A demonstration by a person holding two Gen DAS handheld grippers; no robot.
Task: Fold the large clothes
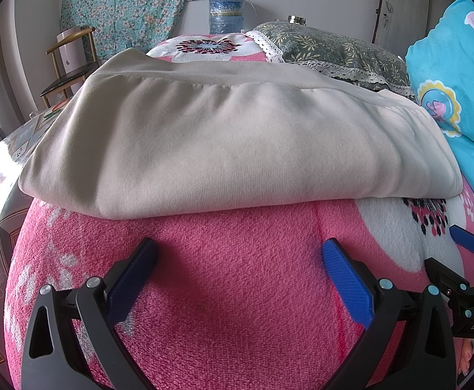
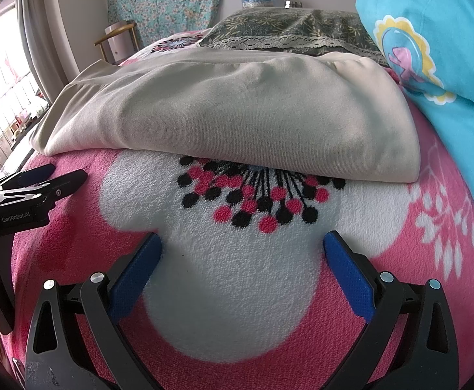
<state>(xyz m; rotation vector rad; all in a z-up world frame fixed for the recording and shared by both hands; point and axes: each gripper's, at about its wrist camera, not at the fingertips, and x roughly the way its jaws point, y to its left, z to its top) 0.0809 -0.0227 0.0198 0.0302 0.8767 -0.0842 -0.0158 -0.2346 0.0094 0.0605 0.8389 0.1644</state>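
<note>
A large beige garment (image 1: 230,143) lies folded into a thick rectangle on the pink flowered blanket (image 1: 237,276); it also shows in the right wrist view (image 2: 246,113). My left gripper (image 1: 238,256) is open and empty, low over the blanket just in front of the garment's near edge. My right gripper (image 2: 242,250) is open and empty too, in front of the garment's right part, over a white flower pattern. The right gripper shows at the right edge of the left wrist view (image 1: 471,247); the left gripper shows at the left of the right wrist view (image 2: 41,182).
A blue cartoon-print quilt (image 1: 454,74) is piled to the right. A green lace-trimmed pillow (image 1: 331,48) lies behind the garment. A wooden chair (image 1: 67,65) and a water jug (image 1: 225,14) stand by the far wall. The bed's edge is at the left.
</note>
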